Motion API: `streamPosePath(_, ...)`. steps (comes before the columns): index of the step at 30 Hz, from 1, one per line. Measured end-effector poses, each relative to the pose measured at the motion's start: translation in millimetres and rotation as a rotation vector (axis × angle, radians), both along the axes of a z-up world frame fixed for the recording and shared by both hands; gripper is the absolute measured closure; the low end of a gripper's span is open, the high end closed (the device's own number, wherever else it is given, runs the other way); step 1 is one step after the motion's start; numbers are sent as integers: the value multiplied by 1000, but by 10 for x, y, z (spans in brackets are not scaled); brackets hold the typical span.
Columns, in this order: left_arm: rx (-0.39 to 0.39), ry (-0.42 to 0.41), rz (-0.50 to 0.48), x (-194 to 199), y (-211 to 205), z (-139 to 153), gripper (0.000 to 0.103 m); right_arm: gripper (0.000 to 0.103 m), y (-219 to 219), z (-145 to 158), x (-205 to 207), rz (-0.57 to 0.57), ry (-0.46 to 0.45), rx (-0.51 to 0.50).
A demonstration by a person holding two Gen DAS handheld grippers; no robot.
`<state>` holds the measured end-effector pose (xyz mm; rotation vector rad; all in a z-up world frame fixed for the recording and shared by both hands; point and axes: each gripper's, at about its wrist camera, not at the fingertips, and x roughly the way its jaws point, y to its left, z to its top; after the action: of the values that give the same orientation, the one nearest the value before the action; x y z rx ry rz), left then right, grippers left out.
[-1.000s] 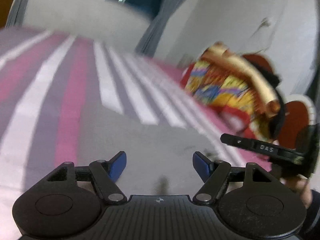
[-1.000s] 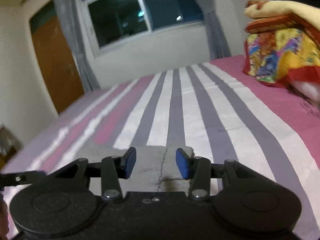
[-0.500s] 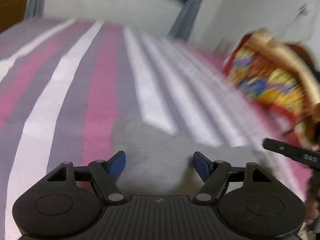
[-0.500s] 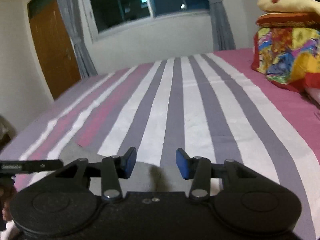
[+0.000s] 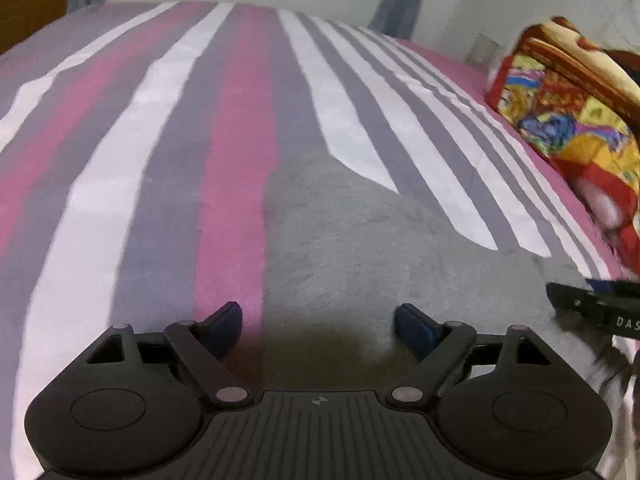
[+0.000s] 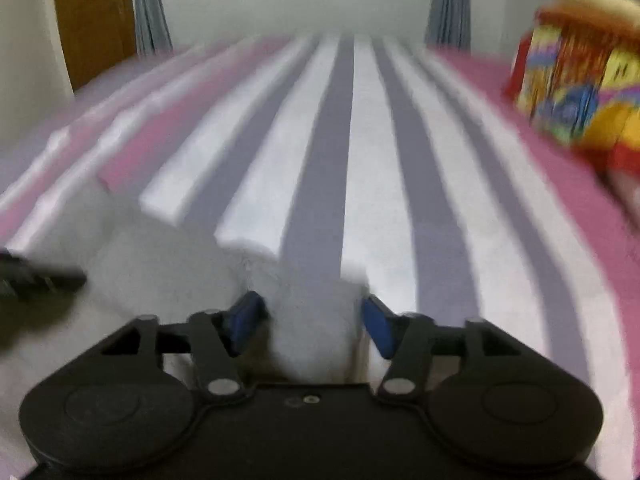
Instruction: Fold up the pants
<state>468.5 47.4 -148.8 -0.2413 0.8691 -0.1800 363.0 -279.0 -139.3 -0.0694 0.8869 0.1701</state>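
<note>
Both cameras have tipped down toward the bed since half a second ago, so the window has slipped out of the top of the right wrist view and more grey cloth fills the foreground of each. The left gripper hangs low over the pants, its jaws spread wide with nothing between them; the left blue pad sits over a pink stripe just past the garment's left edge, the right pad over the grey fabric. The pants lie flat on the striped bedsheet, running from the near edge of the view away toward the middle of the bed. The right gripper also has its jaws apart, and a raised fold of the pants stands between the blue pads; blur hides whether either pad touches it. In the left wrist view the right gripper's black finger reaches in from the right edge over the cloth. A bright folded blanket pile rests at the bed's right side, well apart from the pants. A wooden door and grey curtains stand beyond the bed
</note>
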Motion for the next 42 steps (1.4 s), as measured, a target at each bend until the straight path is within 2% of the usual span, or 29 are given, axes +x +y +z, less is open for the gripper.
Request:
streamPosePath(3,-11,-86,-18,-351,108,194,19,48,-71,303,-257,-2,-52,64)
streamPosePath(5,-30,-107,-11,-618,193,231,18,47,-111,425,-488,-1,-89,111)
streamPosePath(8,-10,-67,-10,-841,235,46,18,45,-92,346,-733,5,-42,140)
streamPosePath(9,22,-33,-29,-851,223,-77,17,45,-77,203,-782,4,1,106)
streamPosePath(10,26,-52,-41,-901,234,-147,16,44,-79,68,-810,7,38,93)
streamPosePath(11,7,-44,-28,-926,267,-147,16,44,-125,23,-864,-8,39,120)
streamPosePath(13,12,-38,-11,-984,287,-23,16,45,-174,148,-929,-34,18,160)
streamPosePath(15,21,-87,-34,-1115,265,125,16,51,-194,342,-1001,-36,-45,172)
streamPosePath(17,15,-105,-42,-1260,260,198,16,51,-193,476,-1080,-28,-77,192)
streamPosePath(19,14,-104,-42,-1372,260,182,16,50,-195,479,-1114,-27,-78,195)
streamPosePath(20,17,-94,-38,-1366,266,143,16,48,-177,436,-1113,-25,-66,180)
streamPosePath(23,-7,-47,0,-1387,288,-78,14,36,-98,79,-1005,-23,63,116)
streamPosePath(26,-47,-44,34,-1401,312,-154,12,34,-90,2,-1017,-28,44,115)
streamPosePath(36,-26,-59,30,-1436,272,-202,12,32,-91,-45,-1024,-56,61,137)
streamPosePath(42,-12,-71,22,-1465,305,-99,12,34,-85,40,-1039,-42,63,132)
